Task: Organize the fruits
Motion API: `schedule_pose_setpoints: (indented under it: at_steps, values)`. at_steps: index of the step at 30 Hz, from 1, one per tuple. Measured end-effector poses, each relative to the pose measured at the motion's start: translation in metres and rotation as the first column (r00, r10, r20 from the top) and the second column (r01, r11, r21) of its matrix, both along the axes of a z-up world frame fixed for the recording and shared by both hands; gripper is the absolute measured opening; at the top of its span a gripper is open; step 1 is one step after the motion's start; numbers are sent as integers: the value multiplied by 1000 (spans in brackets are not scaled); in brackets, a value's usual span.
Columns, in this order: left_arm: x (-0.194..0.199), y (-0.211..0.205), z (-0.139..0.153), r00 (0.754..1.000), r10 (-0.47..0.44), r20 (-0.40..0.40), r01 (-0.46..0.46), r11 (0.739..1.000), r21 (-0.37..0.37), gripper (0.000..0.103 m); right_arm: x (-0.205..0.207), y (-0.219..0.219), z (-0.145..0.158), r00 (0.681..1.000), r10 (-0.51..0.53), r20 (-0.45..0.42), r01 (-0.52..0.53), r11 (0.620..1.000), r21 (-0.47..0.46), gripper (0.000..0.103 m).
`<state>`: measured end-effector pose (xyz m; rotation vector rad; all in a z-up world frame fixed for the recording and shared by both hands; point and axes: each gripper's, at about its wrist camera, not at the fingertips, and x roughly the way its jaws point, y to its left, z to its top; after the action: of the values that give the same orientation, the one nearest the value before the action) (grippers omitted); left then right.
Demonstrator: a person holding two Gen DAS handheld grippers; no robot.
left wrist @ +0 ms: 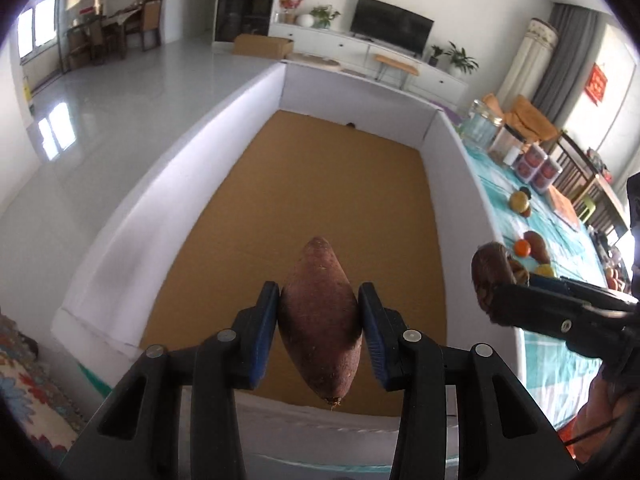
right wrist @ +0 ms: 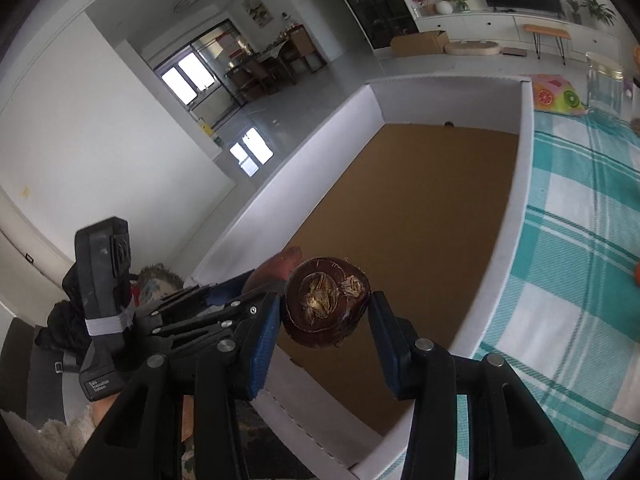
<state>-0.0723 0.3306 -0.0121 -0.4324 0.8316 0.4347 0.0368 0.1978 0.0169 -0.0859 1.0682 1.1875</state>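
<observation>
My left gripper is shut on a reddish-brown sweet potato and holds it above the near end of a large white box with a brown floor. My right gripper is shut on a round dark brown taro-like root, held over the same box. In the left wrist view the right gripper and its root appear at the right, above the box's right wall. In the right wrist view the left gripper and the sweet potato's tip show at the left.
A teal checked tablecloth lies right of the box, with several fruits, jars and plastic containers. A glass jar and a fruit-print bag stand beyond the box. Floor lies to the left.
</observation>
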Motion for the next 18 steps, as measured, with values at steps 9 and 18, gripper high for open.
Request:
schedule_pose_setpoints:
  at_steps: [9, 18]
  values:
    - [5, -12, 19, 995, 18, 97, -23, 998, 55, 84, 10, -52, 16, 981, -163, 102, 158, 986, 54, 81]
    - [54, -104, 40, 939, -286, 191, 246, 946, 211, 84, 6, -254, -15, 718, -609, 337, 643, 766, 13, 91]
